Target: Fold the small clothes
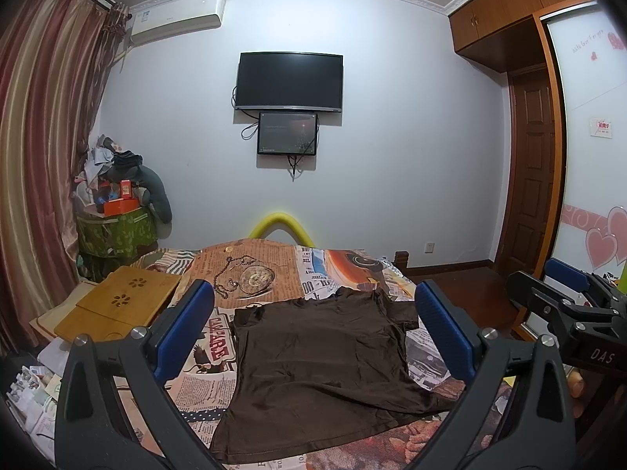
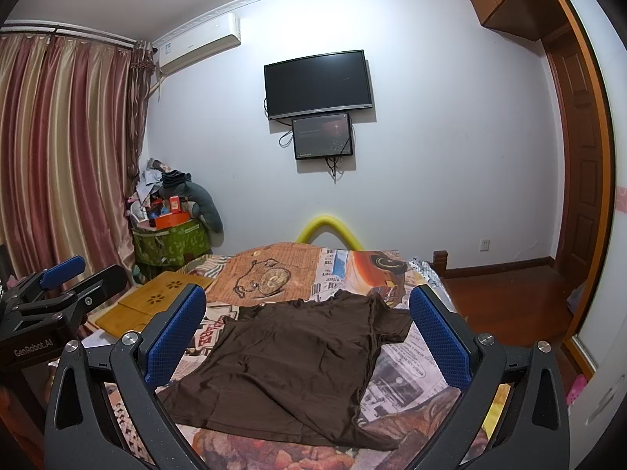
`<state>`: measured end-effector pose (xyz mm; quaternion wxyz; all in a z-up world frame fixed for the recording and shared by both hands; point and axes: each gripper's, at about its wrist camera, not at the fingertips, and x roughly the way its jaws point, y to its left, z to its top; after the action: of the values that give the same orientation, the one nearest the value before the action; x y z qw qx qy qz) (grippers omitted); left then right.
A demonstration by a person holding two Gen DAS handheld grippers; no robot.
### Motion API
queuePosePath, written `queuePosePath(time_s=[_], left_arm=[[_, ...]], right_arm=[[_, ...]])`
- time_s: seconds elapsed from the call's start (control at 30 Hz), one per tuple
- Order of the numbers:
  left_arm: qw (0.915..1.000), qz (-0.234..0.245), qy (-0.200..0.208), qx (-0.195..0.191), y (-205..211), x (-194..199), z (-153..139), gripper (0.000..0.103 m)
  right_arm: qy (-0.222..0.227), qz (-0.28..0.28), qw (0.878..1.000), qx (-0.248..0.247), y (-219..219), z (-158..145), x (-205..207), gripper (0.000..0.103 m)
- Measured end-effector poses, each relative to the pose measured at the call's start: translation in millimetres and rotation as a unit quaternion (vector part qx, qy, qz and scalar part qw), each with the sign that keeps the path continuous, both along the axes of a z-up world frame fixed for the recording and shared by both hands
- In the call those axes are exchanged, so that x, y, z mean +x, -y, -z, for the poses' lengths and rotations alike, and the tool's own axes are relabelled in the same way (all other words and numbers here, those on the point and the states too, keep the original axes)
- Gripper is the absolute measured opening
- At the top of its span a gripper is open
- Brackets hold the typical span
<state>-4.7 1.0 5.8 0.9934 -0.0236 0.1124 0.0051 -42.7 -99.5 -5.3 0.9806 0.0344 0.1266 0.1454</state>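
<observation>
A dark brown t-shirt [image 1: 321, 364] lies spread flat on the bed's printed cover [image 1: 258, 270], hem toward me and collar away. It also shows in the right wrist view [image 2: 290, 364]. My left gripper [image 1: 313, 301] hovers above the shirt's near part, jaws wide open and empty. My right gripper [image 2: 307, 305] hovers beside it, also wide open and empty. The right gripper shows at the right edge of the left wrist view [image 1: 564, 286]. The left gripper shows at the left edge of the right wrist view [image 2: 66, 274].
A wooden lap desk [image 1: 121, 305] lies on the bed's left side. A green bin piled with clutter [image 1: 113, 227] stands by the curtain. Papers [image 1: 31, 391] lie at the lower left. A wardrobe [image 1: 588, 156] and door stand on the right. A TV [image 1: 290, 82] hangs on the far wall.
</observation>
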Motion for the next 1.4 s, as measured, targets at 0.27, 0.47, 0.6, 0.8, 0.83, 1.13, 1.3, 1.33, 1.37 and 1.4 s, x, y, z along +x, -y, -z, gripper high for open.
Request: queuePosePath(time_s=[0.27,0.47,0.6,0.8,0.83,1.13,1.3,1.33,1.37,1.4], left_arm=[[1.0,0.0,0.0,-0.001,-0.3,0.0,0.2,0.103],[1.0,-0.001,0.001,0.0,-0.7,-0.1,0.9,0.103],[1.0,-0.003,-0.001,0.002,-2.8,0.2,1.7,0.103],[1.0,0.002,-0.005,0.005,-2.8,6.9,4.8,0.103],[1.0,0.003,-0.006,0.007,-3.0,9.8,6.0,0.103],[0.9991,0.008,-0.04,0.012,-14.1,62.3,16.4,0.103],[0.9956,-0.003,-0.093,0.011,-35.9,121.8,35.1,0.103],[0.9946,-0.005,-0.103,0.01,-41.0,132.4,40.1,0.103],[0.9933,-0.01,-0.115,0.009,-47.7,144.6,46.5,0.103],[0.9915,-0.017,-0.129,0.009,-55.6,157.8,54.0,0.103]], right_arm=[[-0.001,-0.001,1.0,0.0,0.4,0.3,-0.3,0.103],[-0.002,0.0,1.0,0.0,0.0,0.1,-0.9,0.103],[-0.002,0.0,1.0,0.0,-0.3,1.1,-1.6,0.103],[-0.006,0.001,1.0,0.001,-0.5,5.8,2.5,0.103],[-0.009,0.0,1.0,0.001,-0.2,6.9,5.4,0.103],[-0.04,0.015,0.999,-0.001,7.6,24.0,46.3,0.103],[-0.064,0.041,0.997,-0.016,19.4,40.4,81.6,0.103],[-0.072,0.053,0.996,-0.024,25.1,47.0,94.9,0.103],[-0.076,0.06,0.995,-0.028,27.4,50.5,99.8,0.103],[-0.081,0.069,0.994,-0.032,30.5,53.6,107.0,0.103]])
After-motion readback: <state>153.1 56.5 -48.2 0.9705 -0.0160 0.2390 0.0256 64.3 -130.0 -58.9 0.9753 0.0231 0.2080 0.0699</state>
